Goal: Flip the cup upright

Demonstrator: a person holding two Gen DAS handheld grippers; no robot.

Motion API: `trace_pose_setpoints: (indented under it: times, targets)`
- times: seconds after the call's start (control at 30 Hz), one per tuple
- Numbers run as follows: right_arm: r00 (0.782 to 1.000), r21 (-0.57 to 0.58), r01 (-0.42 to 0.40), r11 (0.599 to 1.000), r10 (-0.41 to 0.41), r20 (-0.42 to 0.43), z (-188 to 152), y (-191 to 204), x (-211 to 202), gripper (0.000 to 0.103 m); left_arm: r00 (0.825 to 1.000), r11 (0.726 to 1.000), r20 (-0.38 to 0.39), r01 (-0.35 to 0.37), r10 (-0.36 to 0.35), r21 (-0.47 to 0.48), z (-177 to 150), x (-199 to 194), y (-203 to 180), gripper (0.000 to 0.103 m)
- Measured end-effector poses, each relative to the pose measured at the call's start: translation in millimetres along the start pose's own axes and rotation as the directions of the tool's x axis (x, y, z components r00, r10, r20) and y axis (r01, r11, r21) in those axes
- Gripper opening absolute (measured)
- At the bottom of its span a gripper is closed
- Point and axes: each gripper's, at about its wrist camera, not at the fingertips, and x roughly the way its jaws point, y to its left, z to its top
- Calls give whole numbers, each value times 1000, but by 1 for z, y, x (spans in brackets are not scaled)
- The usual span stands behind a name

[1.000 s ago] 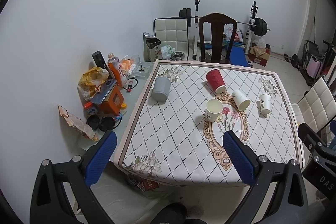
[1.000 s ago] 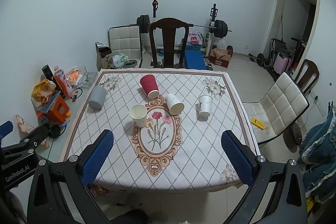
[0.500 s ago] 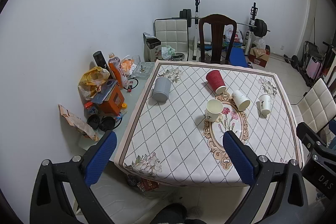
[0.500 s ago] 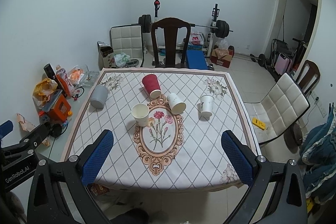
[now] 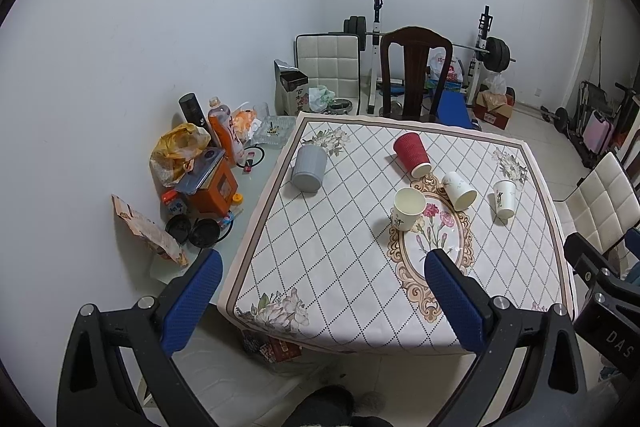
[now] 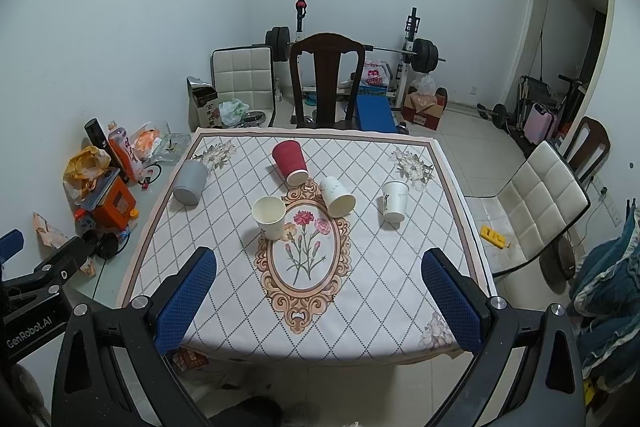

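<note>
Several cups lie on the patterned tablecloth (image 6: 360, 287). A red ribbed cup (image 6: 289, 162) (image 5: 412, 154) lies on its side, mouth toward me. A grey cup (image 6: 189, 182) (image 5: 308, 167) stands upside down at the left. One white paper cup (image 6: 269, 217) (image 5: 407, 207) stands upright. Another white cup (image 6: 337, 195) (image 5: 459, 190) lies on its side, and a third (image 6: 393, 206) (image 5: 504, 198) stands upside down at the right. My left gripper (image 5: 320, 297) and right gripper (image 6: 320, 295) are both open and empty, held back from the near table edge.
A dark wooden chair (image 6: 326, 83) stands behind the table and a white padded chair (image 6: 532, 211) at its right. Bottles, bags and an orange box (image 6: 114, 199) crowd a side surface on the left. Weights and a barbell rack (image 6: 412, 47) stand at the back wall.
Both views have shifted very slightly closer to the table. The cups have not moved and both grippers stay open.
</note>
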Motion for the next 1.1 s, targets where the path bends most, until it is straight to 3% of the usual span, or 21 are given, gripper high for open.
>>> trace_pose_setpoints:
  times: [1.1]
  targets:
    - [1000,-20,-16,1000,16,0,-1,5,-1,103,1000,1000,-1,-10,10,-11,-2,-3,5,103]
